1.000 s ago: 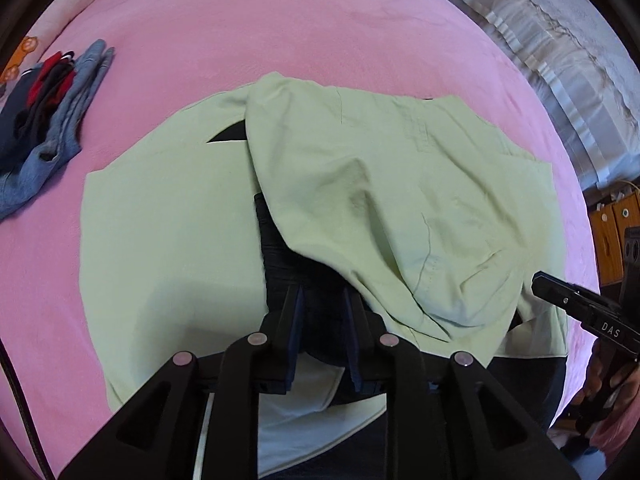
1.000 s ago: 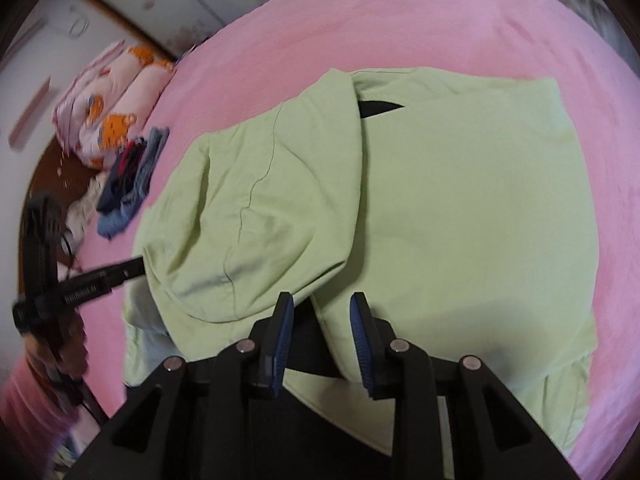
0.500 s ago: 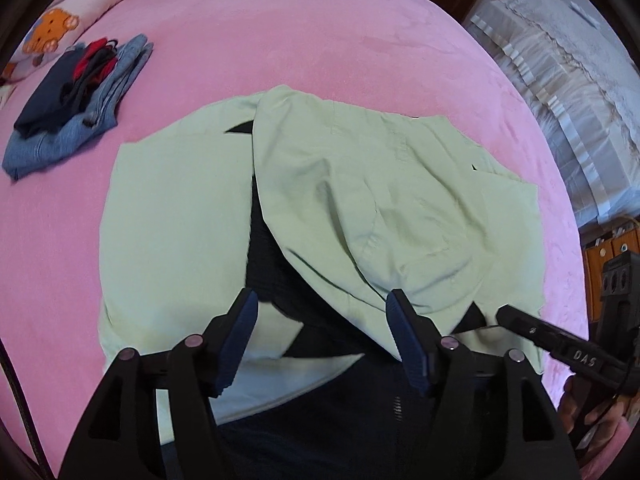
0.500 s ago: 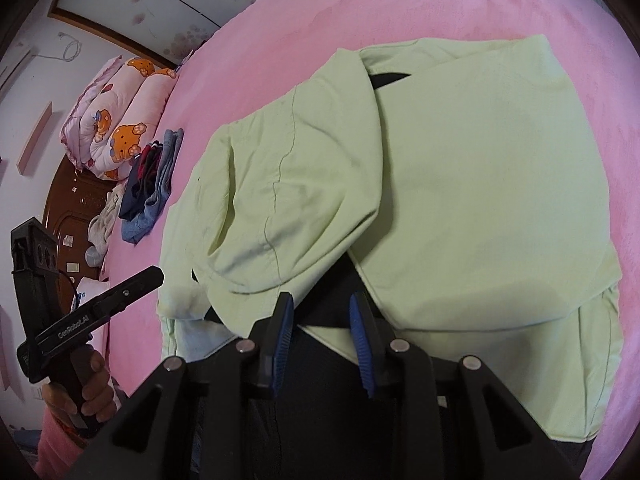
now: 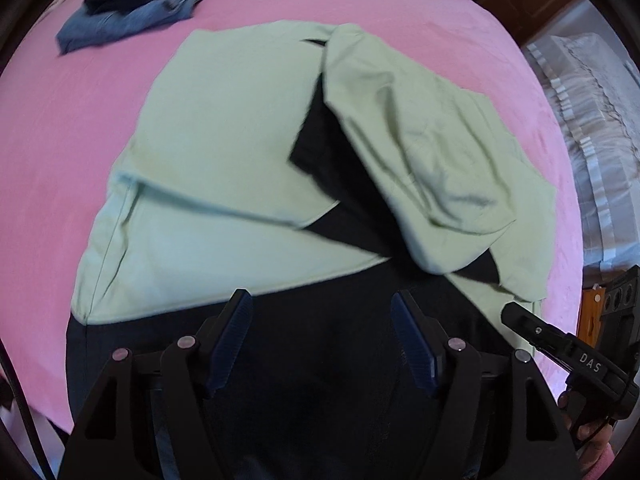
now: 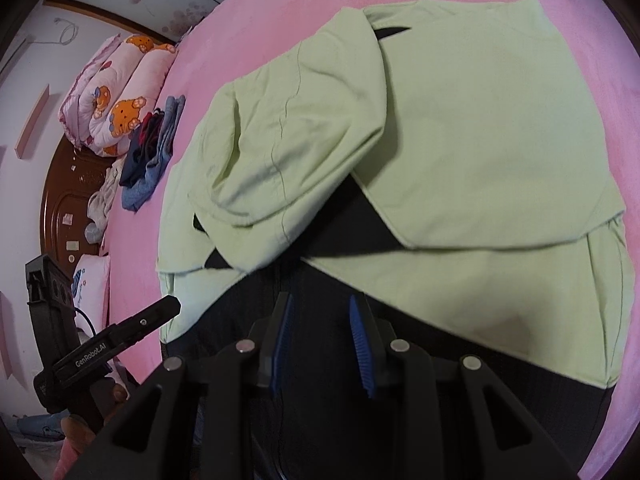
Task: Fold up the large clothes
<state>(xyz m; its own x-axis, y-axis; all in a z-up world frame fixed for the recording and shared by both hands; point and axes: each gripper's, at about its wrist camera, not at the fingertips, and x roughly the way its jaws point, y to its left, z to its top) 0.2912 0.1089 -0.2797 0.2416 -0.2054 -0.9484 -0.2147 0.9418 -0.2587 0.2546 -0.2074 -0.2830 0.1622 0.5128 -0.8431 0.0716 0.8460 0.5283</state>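
Observation:
A large pale green garment [image 5: 224, 152] with a dark lining and dark lower part lies on the pink bed [image 5: 60, 140], partly folded, with one flap [image 5: 432, 152] laid over the middle. It also shows in the right wrist view [image 6: 472, 140]. My left gripper [image 5: 322, 328] is open and empty above the dark near part of the garment. My right gripper [image 6: 320, 324] is open with a narrower gap, empty, over the same dark part. Each gripper shows at the edge of the other's view.
A pile of folded dark and denim clothes [image 5: 148, 4] lies at the far side of the bed, also in the right wrist view [image 6: 154, 160]. A rolled bear-print quilt [image 6: 112, 92] and wooden headboard [image 6: 64, 200] are beyond. A grey bedspread [image 5: 592, 128] lies right.
My left gripper opened wide, let go of the garment and drew back toward the near edge. My right gripper pulled back too and opened slightly. The green flap now rests on the garment.

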